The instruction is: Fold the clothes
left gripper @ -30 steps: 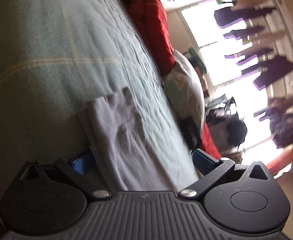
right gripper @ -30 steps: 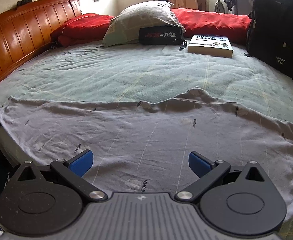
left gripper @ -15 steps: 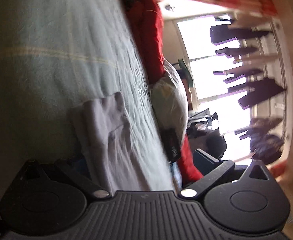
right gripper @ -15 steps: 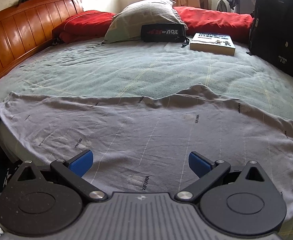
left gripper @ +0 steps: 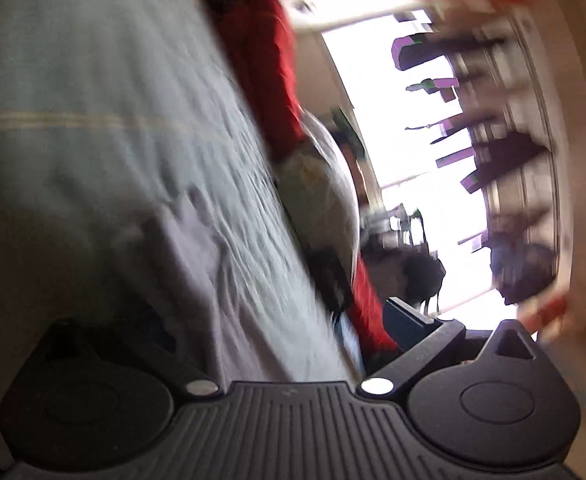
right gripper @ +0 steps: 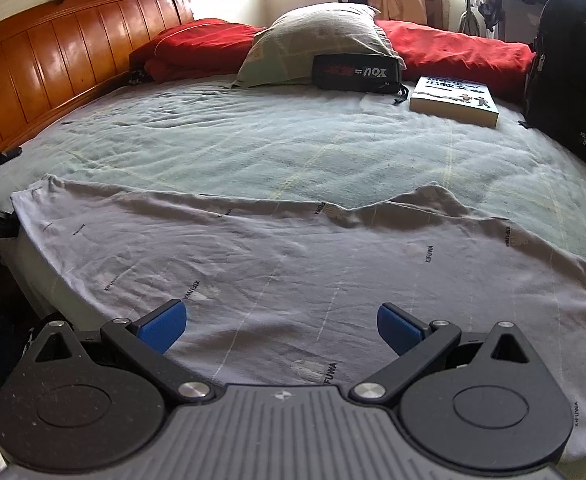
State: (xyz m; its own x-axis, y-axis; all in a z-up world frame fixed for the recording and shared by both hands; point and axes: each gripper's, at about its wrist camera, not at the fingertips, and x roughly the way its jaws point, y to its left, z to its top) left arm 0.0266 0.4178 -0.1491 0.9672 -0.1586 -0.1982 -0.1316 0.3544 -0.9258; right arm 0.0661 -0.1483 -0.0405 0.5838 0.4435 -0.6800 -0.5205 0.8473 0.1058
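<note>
- Grey garment: lies along the near edge of the bed in a long wide band, left to right. Its far edge is uneven, with a raised hump right of centre. Whether it is one layer or already doubled over cannot be told.
- Progress, as a judgement: no compact folded stack shows. The band would fit a garment merely laid out or one folded once lengthwise. Folding remains either way.
- Right gripper: jaws spread wide over the garment's near part, holding nothing.
- Left gripper: view tilted and blurred. Its fingers stand apart, with the garment's left end running between them; no pinch visible.
- Materials: thin, soft knit with small printed lettering and faint stitched lines, finely creased. The bed cover is a pale green, nubbly weave.
- Far side: pillow, black pouch, book, backpack, well apart from the garment.
</note>
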